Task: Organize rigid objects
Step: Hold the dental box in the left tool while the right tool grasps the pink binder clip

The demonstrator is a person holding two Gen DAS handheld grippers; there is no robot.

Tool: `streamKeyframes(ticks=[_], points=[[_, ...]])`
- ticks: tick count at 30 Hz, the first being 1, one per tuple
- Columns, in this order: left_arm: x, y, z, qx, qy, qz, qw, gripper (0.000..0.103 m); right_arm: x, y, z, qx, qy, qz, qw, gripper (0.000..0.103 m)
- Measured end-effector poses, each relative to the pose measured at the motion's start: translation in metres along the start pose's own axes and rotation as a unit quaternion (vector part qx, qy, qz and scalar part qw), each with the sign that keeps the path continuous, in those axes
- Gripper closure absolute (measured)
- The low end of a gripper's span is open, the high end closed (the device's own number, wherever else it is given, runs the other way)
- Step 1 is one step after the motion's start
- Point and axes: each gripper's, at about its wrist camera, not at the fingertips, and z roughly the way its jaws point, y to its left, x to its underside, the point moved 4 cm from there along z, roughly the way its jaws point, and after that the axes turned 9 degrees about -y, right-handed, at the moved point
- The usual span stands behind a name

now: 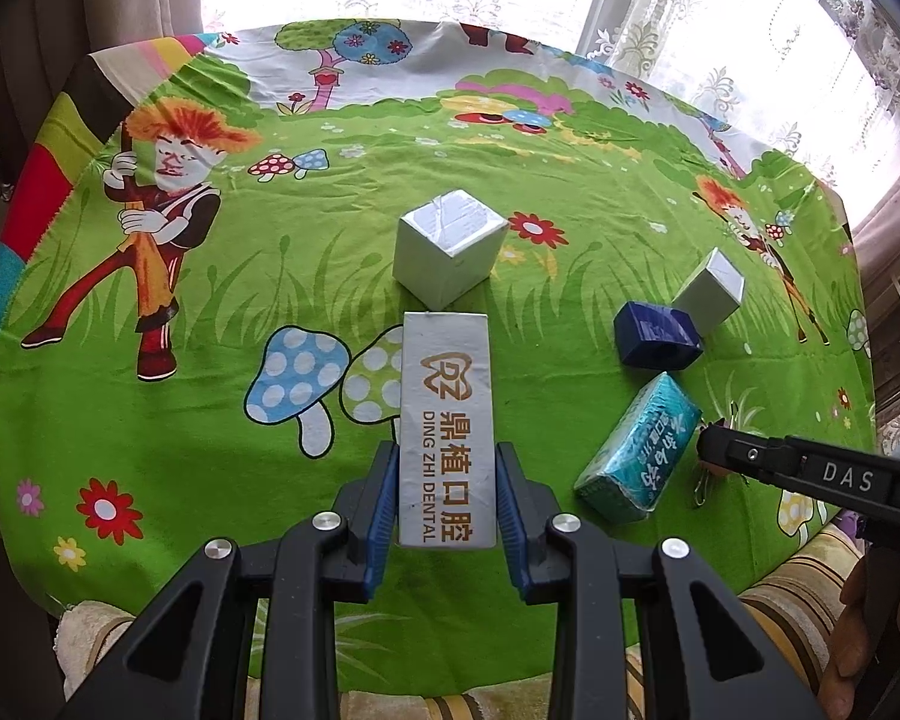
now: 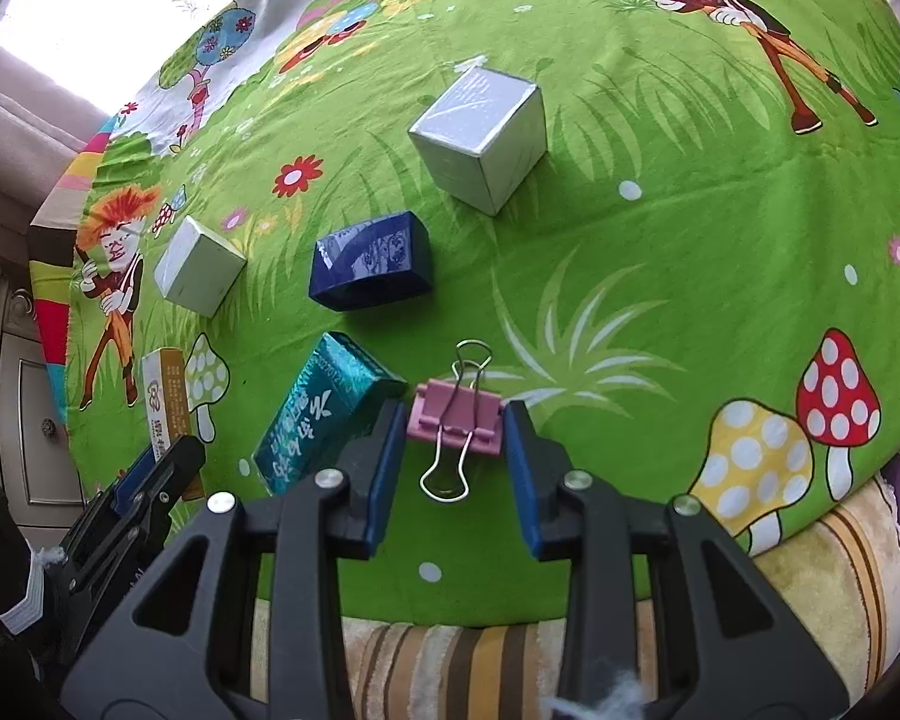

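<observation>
The right hand-held gripper (image 2: 453,420) had its jaws bracketing the pink binder clip (image 2: 455,417), seemingly pinching its body, wire handles running along the pointing line. Just left lay the teal packet (image 2: 324,414); the left hand-held gripper (image 1: 448,495) clamped the white dental box (image 1: 447,420) lengthwise.

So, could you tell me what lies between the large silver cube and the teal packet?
The dark blue box sits between the large silver cube and the teal packet, clearest in the right wrist view.
</observation>
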Motion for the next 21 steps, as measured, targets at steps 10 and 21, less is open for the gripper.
streamKeyframes(ticks=[10,21], points=[[0.0,-0.001,-0.002,0.001,-0.005,0.002,1.0,0.071,-0.005,0.006,0.006,0.023,-0.014,-0.038,0.999,0.064],[-0.004,-0.027,-0.047,0.007,-0.07,0.021,0.9973,0.071,0.004,0.011,-0.034,0.01,-0.065,-0.097,0.993,0.066]])
